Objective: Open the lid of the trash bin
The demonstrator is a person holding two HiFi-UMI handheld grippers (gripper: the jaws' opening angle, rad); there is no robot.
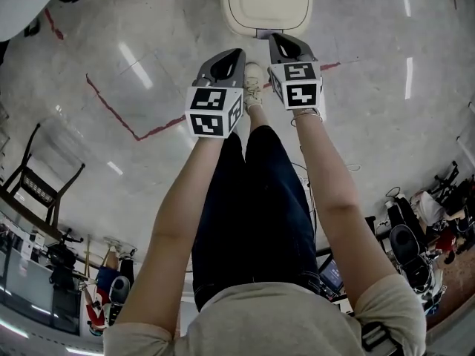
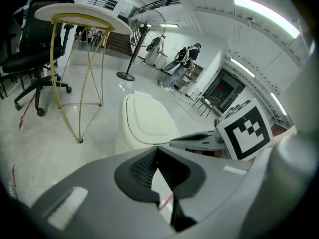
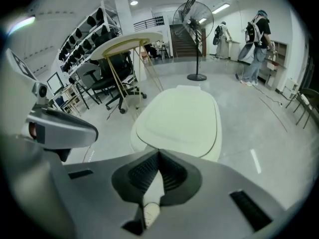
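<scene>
**Two empty claws poised before a shut bin**

The left claw (image 1: 237,53) and right claw (image 1: 277,38) both have their jaws pressed together on nothing, near the cream, rounded plastic trash bin (image 1: 267,2) on the grey polished floor (image 1: 148,65). Its smooth cream lid (image 3: 179,116) lies flat. Best to hook a tip under the near rim and lift steadily. The bin's far end is cut off, and no hinge, handle or pedal is clear.

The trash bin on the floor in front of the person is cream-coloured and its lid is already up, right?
Not quite. The lid is down, lying flat on the cream-coloured trash bin in front of the person; the right gripper view shows it.
</scene>
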